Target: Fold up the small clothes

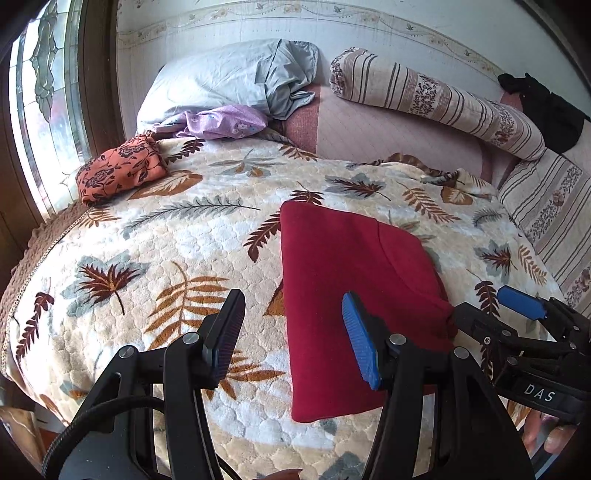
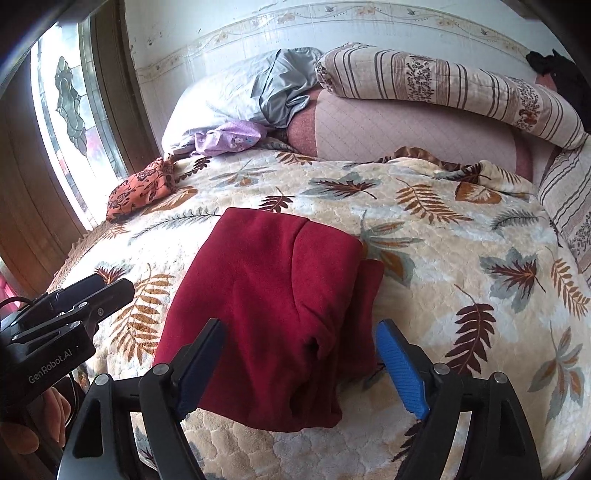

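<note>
The folded garment [image 2: 269, 310] lay flat on the blanket [image 2: 461, 266], near its front edge. Behind the garment and to its left, a small folded cloth [image 2: 142, 188] sat by the window [image 2: 70, 110]. Farther behind it, past the blanket's back edge, a pillow [image 1: 221, 81] lay to the left and a bolster [image 1: 436, 99] to the right, both against the wall [image 1: 369, 33].

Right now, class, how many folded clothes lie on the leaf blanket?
2: a red garment in the middle near the grippers, an orange floral one at the window-side edge. Others may be hidden.
</note>
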Demonstrator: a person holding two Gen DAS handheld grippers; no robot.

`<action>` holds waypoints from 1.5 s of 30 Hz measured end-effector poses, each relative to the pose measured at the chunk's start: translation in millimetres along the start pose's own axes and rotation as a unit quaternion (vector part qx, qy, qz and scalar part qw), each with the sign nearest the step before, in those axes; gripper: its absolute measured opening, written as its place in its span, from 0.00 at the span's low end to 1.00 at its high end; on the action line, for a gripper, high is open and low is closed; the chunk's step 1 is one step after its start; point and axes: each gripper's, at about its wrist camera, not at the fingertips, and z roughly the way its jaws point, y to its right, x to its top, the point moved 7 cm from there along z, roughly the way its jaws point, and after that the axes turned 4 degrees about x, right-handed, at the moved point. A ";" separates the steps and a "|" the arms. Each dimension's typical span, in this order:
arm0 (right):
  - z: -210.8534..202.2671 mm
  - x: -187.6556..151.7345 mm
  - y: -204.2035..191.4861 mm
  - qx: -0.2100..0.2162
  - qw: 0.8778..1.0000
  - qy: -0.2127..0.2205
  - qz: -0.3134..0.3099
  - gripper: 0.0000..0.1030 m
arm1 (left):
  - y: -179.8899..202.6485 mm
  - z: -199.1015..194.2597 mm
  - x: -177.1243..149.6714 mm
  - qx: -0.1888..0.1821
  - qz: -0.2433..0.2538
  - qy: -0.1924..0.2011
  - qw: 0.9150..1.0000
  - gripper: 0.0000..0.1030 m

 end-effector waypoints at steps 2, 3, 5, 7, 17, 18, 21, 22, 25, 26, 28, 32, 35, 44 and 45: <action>-0.1 0.2 -0.4 0.000 1.000 0.001 0.000 0.80 | -0.2 0.0 0.0 0.000 0.000 0.001 1.000 0.53; 0.3 0.3 -0.4 -0.001 1.000 0.001 0.001 0.81 | -0.4 0.1 0.0 0.001 0.001 0.001 1.000 0.53; 1.8 0.5 0.2 -0.002 1.000 -0.004 0.003 0.81 | -0.4 0.3 0.3 0.001 0.000 0.000 1.000 0.53; 3.6 -0.3 2.0 -0.006 1.000 -0.009 0.006 0.81 | 0.4 0.3 0.3 0.000 0.000 0.000 1.000 0.53; 7.8 -3.7 0.4 -0.013 1.000 -0.026 -0.003 0.81 | 0.7 4.1 0.0 0.003 0.001 -0.002 1.000 0.53; 8.1 -3.8 0.0 -0.013 1.000 -0.026 -0.004 0.82 | 0.2 4.5 -0.3 0.004 0.000 -0.002 1.000 0.53; 8.1 -3.6 -0.4 -0.014 1.000 -0.025 -0.007 0.82 | -1.4 6.1 -0.7 0.006 0.000 -0.002 1.000 0.53; 8.2 -3.6 -0.5 -0.014 1.000 -0.026 -0.006 0.82 | -1.1 6.2 -1.1 0.007 0.000 -0.002 1.000 0.53; 9.9 -4.2 -0.6 -0.012 0.999 -0.029 -0.003 0.82 | -1.7 7.3 -2.2 0.008 0.000 -0.004 1.000 0.53; 10.2 -4.4 -0.6 -0.011 0.999 -0.030 -0.002 0.82 | -1.9 7.9 -2.5 0.008 -0.001 -0.004 1.000 0.53; 11.0 -4.6 -1.3 -0.011 0.999 -0.031 -0.004 0.82 | -2.3 9.2 -3.1 0.008 -0.001 -0.006 1.000 0.53; 13.2 -4.2 -2.2 -0.014 0.999 -0.033 -0.007 0.82 | -2.9 11.5 -4.9 0.007 -0.002 -0.010 1.000 0.53; 15.2 -4.1 -2.4 -0.014 0.999 -0.034 -0.006 0.82 | -2.9 13.1 -5.4 0.008 -0.002 -0.012 1.000 0.53; 21.5 -5.5 -1.4 -0.014 0.999 -0.040 -0.007 0.82 | -0.2 20.6 -7.2 0.005 0.002 -0.017 1.000 0.53; 22.1 -5.8 -1.3 -0.014 0.999 -0.041 -0.005 0.82 | -0.2 21.6 -7.3 0.006 0.003 -0.015 1.000 0.53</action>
